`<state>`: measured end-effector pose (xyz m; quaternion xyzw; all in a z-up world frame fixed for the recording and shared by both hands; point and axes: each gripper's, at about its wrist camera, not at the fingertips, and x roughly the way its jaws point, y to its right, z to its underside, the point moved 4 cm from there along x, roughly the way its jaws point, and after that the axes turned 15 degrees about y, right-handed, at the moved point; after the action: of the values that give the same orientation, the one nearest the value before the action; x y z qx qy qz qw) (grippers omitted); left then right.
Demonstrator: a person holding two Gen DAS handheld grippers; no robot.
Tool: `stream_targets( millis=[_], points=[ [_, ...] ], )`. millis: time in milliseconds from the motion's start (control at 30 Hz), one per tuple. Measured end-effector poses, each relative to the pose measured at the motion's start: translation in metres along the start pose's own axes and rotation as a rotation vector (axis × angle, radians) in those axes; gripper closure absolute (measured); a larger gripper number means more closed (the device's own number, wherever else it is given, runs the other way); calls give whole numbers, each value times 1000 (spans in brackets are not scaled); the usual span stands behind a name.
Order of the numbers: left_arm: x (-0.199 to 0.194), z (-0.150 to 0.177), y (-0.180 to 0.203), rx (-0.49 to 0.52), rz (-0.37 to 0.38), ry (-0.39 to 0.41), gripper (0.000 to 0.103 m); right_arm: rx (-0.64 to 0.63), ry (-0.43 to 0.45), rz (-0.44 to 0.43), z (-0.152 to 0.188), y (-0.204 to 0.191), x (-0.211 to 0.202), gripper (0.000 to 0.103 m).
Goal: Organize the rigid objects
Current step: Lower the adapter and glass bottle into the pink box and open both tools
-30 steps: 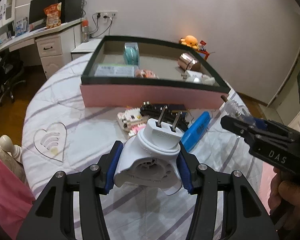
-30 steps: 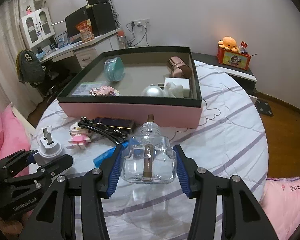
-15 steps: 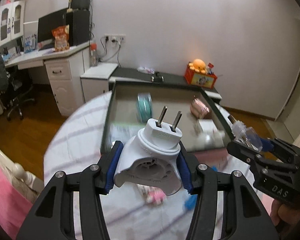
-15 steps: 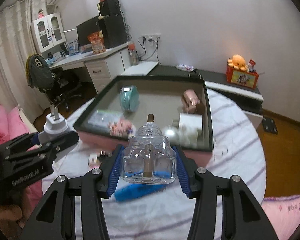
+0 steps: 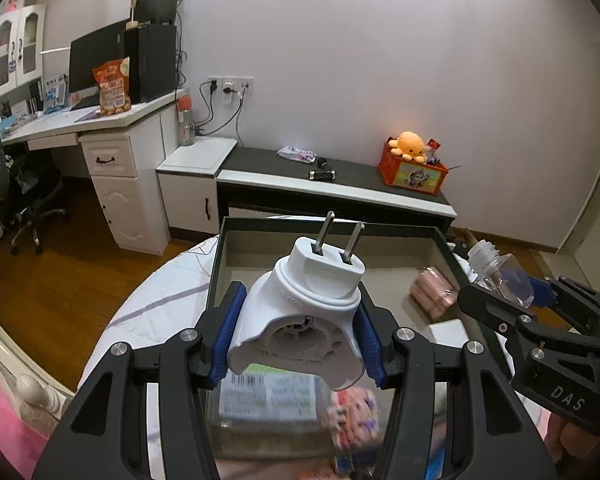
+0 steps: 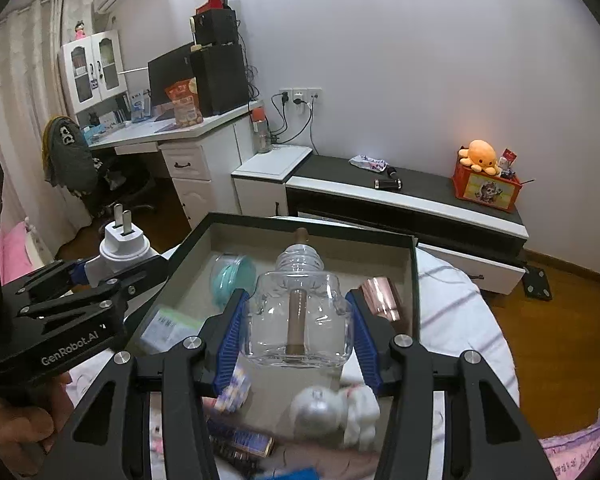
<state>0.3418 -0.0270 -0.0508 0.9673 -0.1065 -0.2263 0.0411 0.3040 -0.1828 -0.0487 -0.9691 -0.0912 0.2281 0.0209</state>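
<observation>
My left gripper (image 5: 296,340) is shut on a white plug-in device (image 5: 300,312) with two metal prongs pointing up; it also shows in the right wrist view (image 6: 122,246). My right gripper (image 6: 298,336) is shut on a clear glass bottle (image 6: 298,320) with a brown wick; the bottle also shows in the left wrist view (image 5: 500,274). Both are held above a dark-rimmed box (image 6: 414,264), whose rim also shows in the left wrist view (image 5: 214,272). The box holds a teal round case (image 6: 230,276), a copper-pink case (image 6: 382,298), a barcoded packet (image 5: 266,394) and a silver ball (image 6: 314,410).
The box rests on a round table with a striped white cloth (image 6: 452,312). Dark combs (image 6: 240,446) and a blue item (image 6: 292,474) lie at the table's near edge. A white desk (image 5: 112,152) and a low black-topped cabinet (image 5: 340,188) stand behind.
Both grippers have risen and moved forward over the box with their objects still held. The loose items on the cloth have dropped to the bottom of the views.
</observation>
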Motion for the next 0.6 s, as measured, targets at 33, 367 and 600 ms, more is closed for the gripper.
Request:
stream_targets(
  millis=[33, 367, 600],
  points=[
    [5, 0, -1, 1, -3, -7, 50, 1, -7, 0, 0, 1, 6, 52],
    [54, 19, -23, -13, -47, -95, 50, 31, -107, -3, 25, 10, 56, 52],
    [59, 26, -21, 25, -74, -111, 47, 34, -143, 9, 32, 10, 67, 52]
  ],
)
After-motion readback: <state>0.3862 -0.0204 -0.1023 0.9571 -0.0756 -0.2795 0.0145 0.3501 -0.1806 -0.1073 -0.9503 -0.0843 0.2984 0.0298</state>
